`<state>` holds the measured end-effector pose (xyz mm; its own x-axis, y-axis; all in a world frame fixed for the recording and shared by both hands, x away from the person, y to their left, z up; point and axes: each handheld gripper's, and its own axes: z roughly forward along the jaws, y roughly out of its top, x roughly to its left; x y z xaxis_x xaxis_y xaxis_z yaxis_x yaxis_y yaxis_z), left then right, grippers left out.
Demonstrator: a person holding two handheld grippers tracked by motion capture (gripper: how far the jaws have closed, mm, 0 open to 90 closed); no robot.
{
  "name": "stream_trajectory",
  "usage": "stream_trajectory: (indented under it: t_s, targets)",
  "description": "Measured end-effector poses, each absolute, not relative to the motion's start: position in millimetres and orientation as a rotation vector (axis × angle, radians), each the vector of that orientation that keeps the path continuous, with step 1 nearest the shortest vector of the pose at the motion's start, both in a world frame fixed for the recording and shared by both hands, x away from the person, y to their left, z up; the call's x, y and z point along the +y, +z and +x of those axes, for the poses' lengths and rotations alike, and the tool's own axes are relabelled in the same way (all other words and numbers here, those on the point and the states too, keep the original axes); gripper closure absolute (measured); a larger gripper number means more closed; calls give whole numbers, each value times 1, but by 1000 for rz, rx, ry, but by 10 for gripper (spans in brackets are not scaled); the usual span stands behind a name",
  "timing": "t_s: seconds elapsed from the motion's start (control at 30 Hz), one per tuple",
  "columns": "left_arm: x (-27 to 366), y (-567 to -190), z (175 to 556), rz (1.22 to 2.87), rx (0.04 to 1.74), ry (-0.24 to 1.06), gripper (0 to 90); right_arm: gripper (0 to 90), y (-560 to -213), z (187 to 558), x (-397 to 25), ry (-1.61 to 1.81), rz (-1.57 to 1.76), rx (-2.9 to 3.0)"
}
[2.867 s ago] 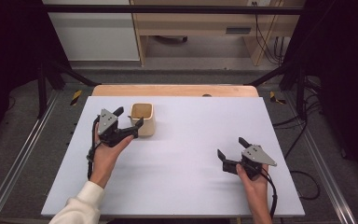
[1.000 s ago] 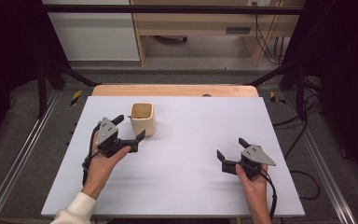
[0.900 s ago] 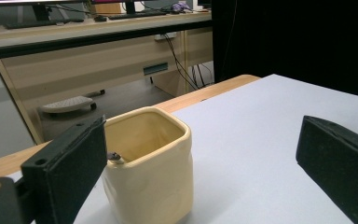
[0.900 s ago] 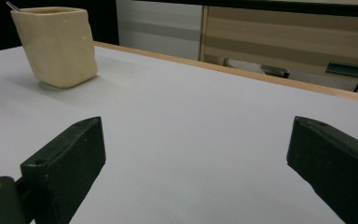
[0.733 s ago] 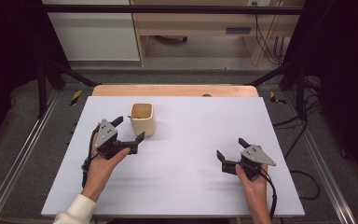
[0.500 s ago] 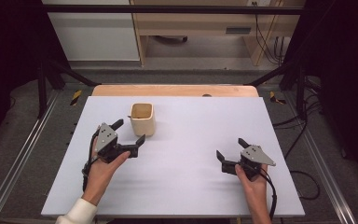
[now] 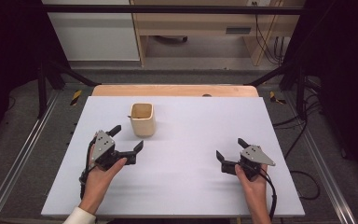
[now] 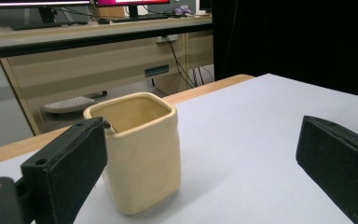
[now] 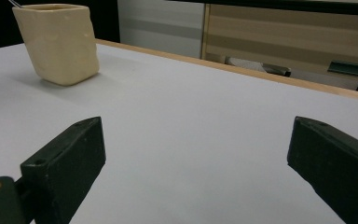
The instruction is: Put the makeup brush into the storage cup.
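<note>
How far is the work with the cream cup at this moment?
Done: the cream cup stands upright on the white table, free of both claws. In hand: nothing; the left claw is open just short of the cup, and the right claw rests open, far to the side. Left: probably nothing, unless another grasp follows.

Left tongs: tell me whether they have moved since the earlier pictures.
Yes. In the high view the left tongs have drawn back from the cream cup toward the person's near table edge, now open and apart from it.
</note>
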<state>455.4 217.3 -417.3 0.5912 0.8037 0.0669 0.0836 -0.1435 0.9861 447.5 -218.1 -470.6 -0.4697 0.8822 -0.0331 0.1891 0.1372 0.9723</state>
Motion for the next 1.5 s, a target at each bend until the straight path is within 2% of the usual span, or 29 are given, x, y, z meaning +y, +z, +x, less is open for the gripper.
stream_trajectory:
  t_s: [1.2, 1.5]
  targets:
    - [254, -441, 435, 1654, 788, 729, 18, 43, -470, 446, -219, 1367, 1035, 1771]
    - [273, -438, 429, 1625, 802, 754, 18, 38, -456, 447, -215, 1392, 1025, 1752]
